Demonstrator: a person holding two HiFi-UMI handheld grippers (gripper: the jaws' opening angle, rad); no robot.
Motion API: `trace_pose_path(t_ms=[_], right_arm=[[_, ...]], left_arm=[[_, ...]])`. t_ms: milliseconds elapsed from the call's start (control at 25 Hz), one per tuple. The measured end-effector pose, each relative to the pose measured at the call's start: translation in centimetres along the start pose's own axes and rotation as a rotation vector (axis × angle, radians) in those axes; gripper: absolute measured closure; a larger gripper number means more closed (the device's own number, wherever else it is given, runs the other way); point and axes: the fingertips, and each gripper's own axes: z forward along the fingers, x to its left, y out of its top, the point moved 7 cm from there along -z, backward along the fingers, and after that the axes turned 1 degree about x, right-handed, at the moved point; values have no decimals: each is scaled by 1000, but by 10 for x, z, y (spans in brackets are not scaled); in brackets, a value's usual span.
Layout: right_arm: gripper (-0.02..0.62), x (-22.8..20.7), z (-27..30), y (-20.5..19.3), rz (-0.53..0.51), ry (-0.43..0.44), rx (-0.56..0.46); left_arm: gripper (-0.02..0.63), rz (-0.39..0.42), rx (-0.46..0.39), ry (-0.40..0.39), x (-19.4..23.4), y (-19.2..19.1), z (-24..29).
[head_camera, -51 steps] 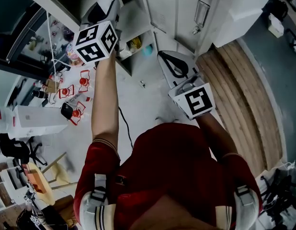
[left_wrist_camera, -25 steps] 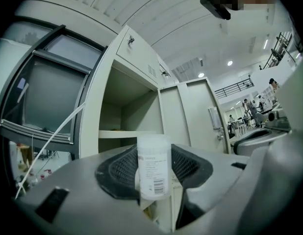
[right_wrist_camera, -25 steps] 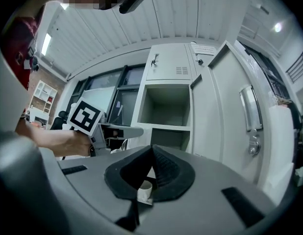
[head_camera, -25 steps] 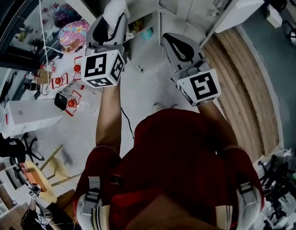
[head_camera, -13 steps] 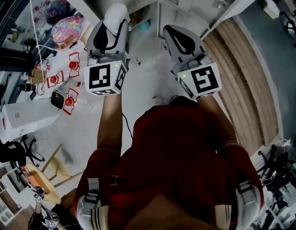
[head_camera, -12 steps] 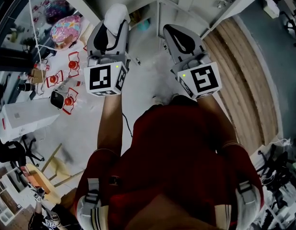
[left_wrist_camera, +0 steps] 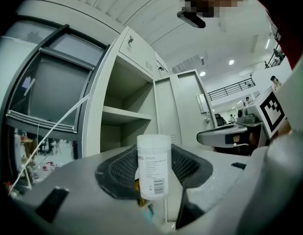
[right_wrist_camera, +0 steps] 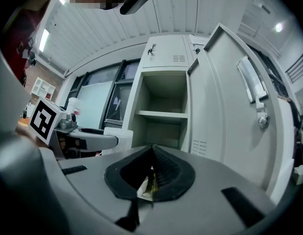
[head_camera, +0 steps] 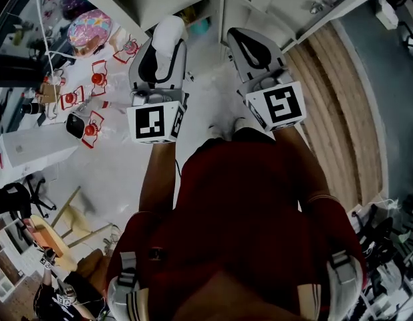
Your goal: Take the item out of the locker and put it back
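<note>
A white cylindrical bottle (left_wrist_camera: pixel 153 166) with a printed label and barcode stands upright between the black pads of my left gripper (left_wrist_camera: pixel 154 153), which is shut on it. The open grey locker (left_wrist_camera: pixel 123 112) with its shelf lies just beyond, a little apart from the bottle. My right gripper (right_wrist_camera: pixel 152 151) is shut with nothing in it and faces the same open locker (right_wrist_camera: pixel 161 114). In the head view both grippers, left (head_camera: pixel 166 35) and right (head_camera: pixel 241 40), are held side by side in front of the locker's lower opening (head_camera: pixel 193 9).
The locker door (right_wrist_camera: pixel 225 121) stands open at the right. Small yellow and teal things (head_camera: pixel 201 25) lie in the lower compartment. Red-and-white items (head_camera: pixel 93 79), a pink round object (head_camera: pixel 86 29) and a white box (head_camera: pixel 33 149) cover the floor at left; wooden planks (head_camera: pixel 340 99) at right.
The left gripper has come down and back from the locker opening toward the body, level with the right gripper. The right gripper has shifted only slightly.
</note>
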Motion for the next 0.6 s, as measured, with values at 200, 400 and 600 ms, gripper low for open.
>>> trace_pose_path(t_ms=[200,400,600], right_arm=[[598,-6,4,-10,-5,48,6],[598,-10,7,-25,6,87,14],[598,-12,10,-40,18,101,35]], left_arm=[[402,4,14,37,-12,-15,-4],[402,1,54,61,-24,-34,-7],[402,4,79,89,-29,-54,-13]])
